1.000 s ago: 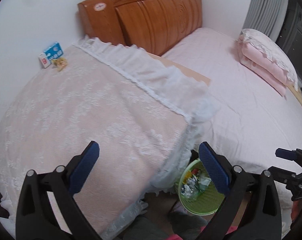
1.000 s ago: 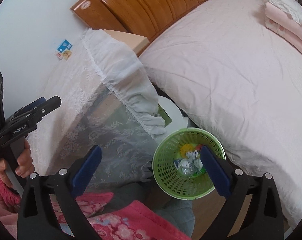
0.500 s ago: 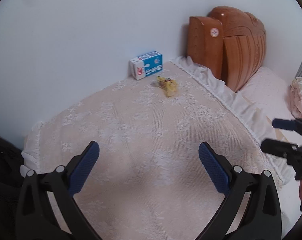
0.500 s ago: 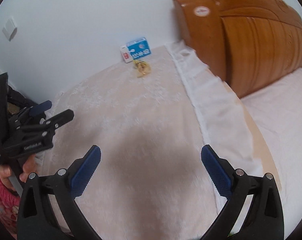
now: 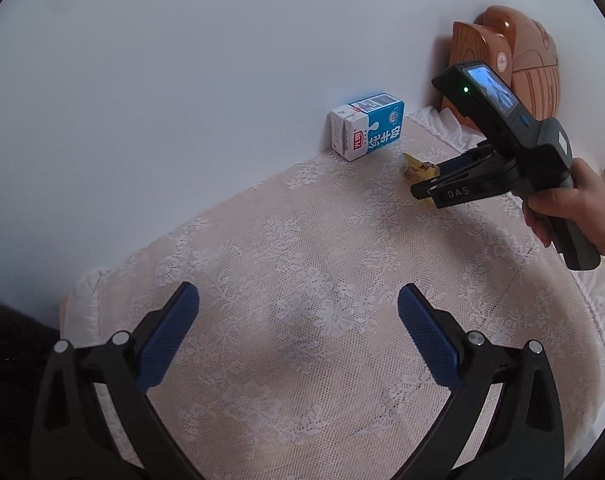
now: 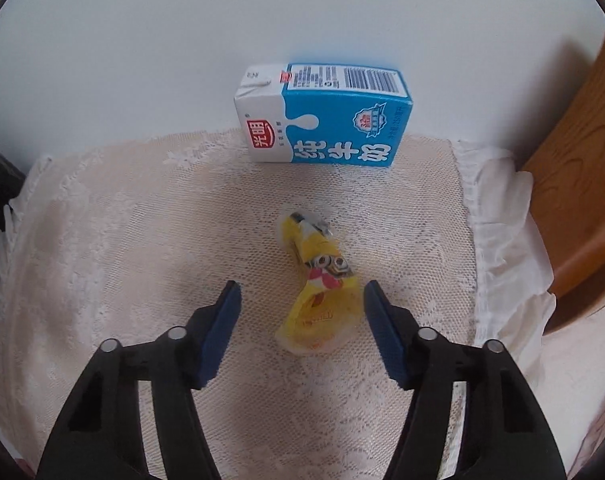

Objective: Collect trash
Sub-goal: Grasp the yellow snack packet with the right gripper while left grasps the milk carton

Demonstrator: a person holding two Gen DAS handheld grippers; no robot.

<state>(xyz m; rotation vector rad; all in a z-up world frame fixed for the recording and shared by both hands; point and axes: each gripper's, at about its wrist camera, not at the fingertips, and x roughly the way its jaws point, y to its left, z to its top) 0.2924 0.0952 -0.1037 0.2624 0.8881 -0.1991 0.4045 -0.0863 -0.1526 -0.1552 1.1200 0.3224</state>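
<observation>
A crumpled yellow wrapper (image 6: 316,284) lies on the lace-covered table (image 6: 142,240), with a blue and white milk carton (image 6: 326,116) on its side behind it against the wall. My right gripper (image 6: 302,296) straddles the wrapper's near end; its jaws are closing, and a gap shows between each pad and the wrapper. In the left wrist view the right gripper (image 5: 422,190) reaches over the yellow wrapper (image 5: 416,166), in front of the milk carton (image 5: 368,126). My left gripper (image 5: 298,300) hangs open over bare lace with nothing between its fingers.
The white wall (image 5: 182,100) runs along the back of the lace-covered table (image 5: 282,260). A wooden headboard (image 6: 582,200) stands to the right beyond the frilled cloth edge (image 6: 498,216). A hand (image 5: 578,204) holds the right gripper's handle.
Both grippers swung away from the green basket and bed toward the table's back corner. The right gripper came down over the yellow wrapper and its jaws narrowed.
</observation>
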